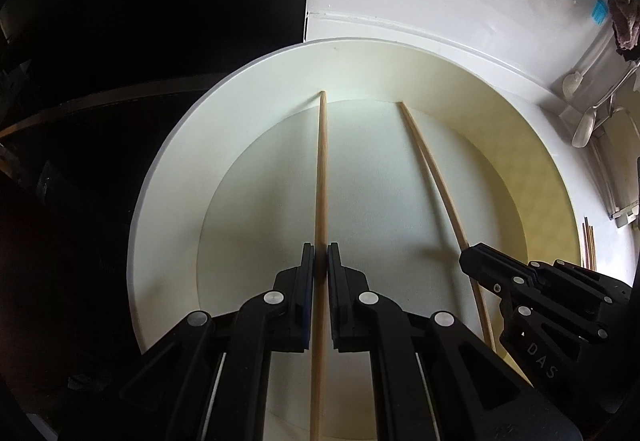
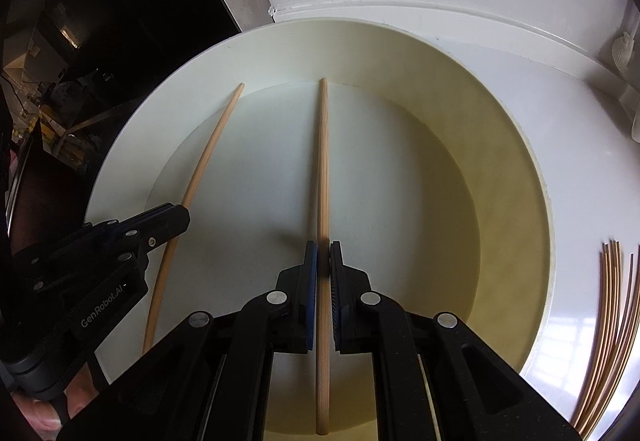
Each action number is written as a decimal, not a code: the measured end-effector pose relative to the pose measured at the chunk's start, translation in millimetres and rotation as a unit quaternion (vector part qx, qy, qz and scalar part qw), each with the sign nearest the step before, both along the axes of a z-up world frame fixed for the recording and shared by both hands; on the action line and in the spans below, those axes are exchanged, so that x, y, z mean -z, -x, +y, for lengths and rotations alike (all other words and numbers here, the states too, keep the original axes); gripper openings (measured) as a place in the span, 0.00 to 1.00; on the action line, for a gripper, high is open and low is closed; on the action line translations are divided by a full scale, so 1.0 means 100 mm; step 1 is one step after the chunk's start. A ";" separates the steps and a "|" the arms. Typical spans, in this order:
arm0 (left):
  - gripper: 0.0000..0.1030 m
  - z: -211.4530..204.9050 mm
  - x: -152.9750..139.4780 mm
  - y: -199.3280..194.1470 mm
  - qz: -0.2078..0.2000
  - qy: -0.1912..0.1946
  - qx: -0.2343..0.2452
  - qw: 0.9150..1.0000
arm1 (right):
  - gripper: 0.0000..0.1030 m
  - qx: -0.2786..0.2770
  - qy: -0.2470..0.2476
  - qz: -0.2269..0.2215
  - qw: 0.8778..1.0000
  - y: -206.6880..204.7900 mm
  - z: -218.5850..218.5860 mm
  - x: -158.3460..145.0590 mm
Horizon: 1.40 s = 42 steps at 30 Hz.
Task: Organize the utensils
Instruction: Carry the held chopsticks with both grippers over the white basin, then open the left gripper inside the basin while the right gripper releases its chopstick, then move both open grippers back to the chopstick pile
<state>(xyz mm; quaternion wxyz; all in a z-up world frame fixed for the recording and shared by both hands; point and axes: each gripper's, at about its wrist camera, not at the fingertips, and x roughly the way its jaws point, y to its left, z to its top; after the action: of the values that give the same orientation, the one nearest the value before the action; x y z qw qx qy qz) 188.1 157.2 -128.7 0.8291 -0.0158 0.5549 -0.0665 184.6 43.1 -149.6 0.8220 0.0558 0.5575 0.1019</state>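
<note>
Both grippers hang over a cream container point(image 1: 168, 177), each holding one wooden chopstick. In the left wrist view my left gripper point(image 1: 320, 261) is shut on a chopstick point(image 1: 322, 169) whose far tip reaches the container's back wall. To its right, my right gripper point(image 1: 472, 257) grips the second chopstick point(image 1: 432, 169). The right wrist view shows the right gripper point(image 2: 323, 253) shut on its chopstick point(image 2: 323, 161), with the tip at the back of the container point(image 2: 536, 169). At the left there, the left gripper point(image 2: 180, 217) holds the other chopstick point(image 2: 208, 157).
Several more chopsticks point(image 2: 612, 301) lie on the white counter right of the container, also seen as thin chopsticks point(image 1: 590, 245) in the left view. Spoons point(image 1: 584, 125) rest at the far right. A dark space lies left of the container. A hand point(image 2: 40, 413) shows at the bottom left.
</note>
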 end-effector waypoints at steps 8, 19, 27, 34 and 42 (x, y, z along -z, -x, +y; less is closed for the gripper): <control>0.43 -0.02 -0.11 0.06 -0.018 -0.017 -0.014 1.000 | 0.18 -0.006 0.011 -0.019 1.000 0.02 -0.01 -0.11; 0.81 0.05 -0.57 0.57 -0.078 -0.032 -0.029 0.996 | 0.40 0.004 -0.002 -0.069 0.998 0.63 -0.29 -0.45; 0.89 -0.16 -0.78 1.05 -0.085 -0.014 -0.017 0.996 | 0.50 0.001 -0.011 -0.104 0.995 1.16 -0.56 -0.67; 0.89 -0.56 -0.81 1.33 -0.080 -0.019 0.005 0.997 | 0.51 0.046 -0.007 -0.096 0.994 1.57 -1.13 -0.60; 0.90 -1.49 -0.82 1.56 -0.086 0.001 0.066 0.994 | 0.53 0.138 0.013 -0.091 0.986 2.11 -2.18 -0.55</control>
<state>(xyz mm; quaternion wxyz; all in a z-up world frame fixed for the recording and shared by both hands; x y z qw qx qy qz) 32.2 8.7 -46.5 0.8675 0.0258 0.4813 -0.1229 -26.3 -175.2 -94.2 0.8763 0.1115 0.4684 -0.0153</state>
